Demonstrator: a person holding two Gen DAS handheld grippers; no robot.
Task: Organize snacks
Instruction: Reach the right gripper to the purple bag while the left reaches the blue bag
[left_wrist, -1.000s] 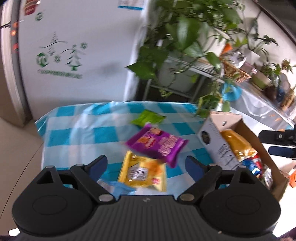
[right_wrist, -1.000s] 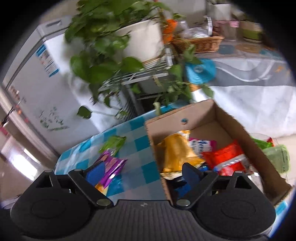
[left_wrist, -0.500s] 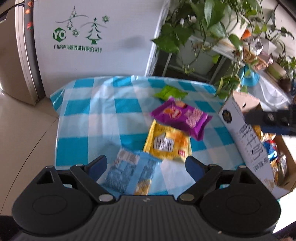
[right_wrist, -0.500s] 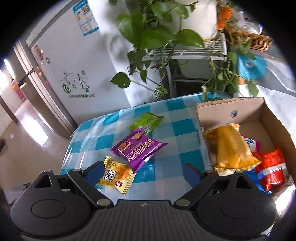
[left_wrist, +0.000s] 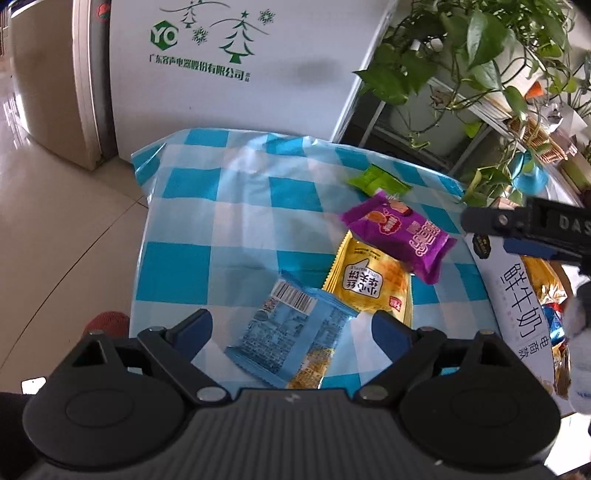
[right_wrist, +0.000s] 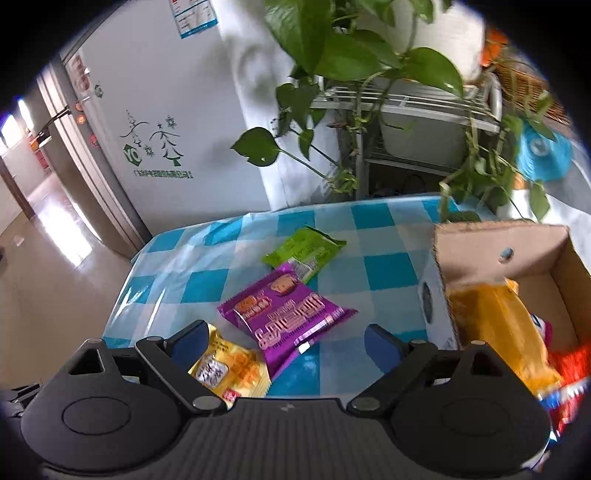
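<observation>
Several snack packets lie on a blue-and-white checked tablecloth (left_wrist: 221, 221). My left gripper (left_wrist: 291, 325) hovers over a light blue packet (left_wrist: 295, 343); its jaws are opening and stand either side of the packet, not touching it. Beyond lie a yellow packet (left_wrist: 369, 280), a purple packet (left_wrist: 399, 232) and a green packet (left_wrist: 376, 181). My right gripper (right_wrist: 286, 334) is open above the purple packet (right_wrist: 284, 314), with the yellow packet (right_wrist: 229, 369) by its left finger and the green packet (right_wrist: 306, 251) further off. A cardboard box (right_wrist: 498, 240) on the right holds several snacks.
The right gripper's fingers (left_wrist: 517, 229) reach in over the box's printed wall (left_wrist: 517, 295). A white fridge (left_wrist: 221, 92) with green tree logos stands behind the table. A leafy plant (right_wrist: 351, 55) on a metal rack overhangs the far right corner. Tiled floor (left_wrist: 55, 221) lies to the left.
The left gripper has sunk and drawn back, so the blue packet now sits between its fingers. The right gripper has swung left from over the box to over the purple and yellow packets.
</observation>
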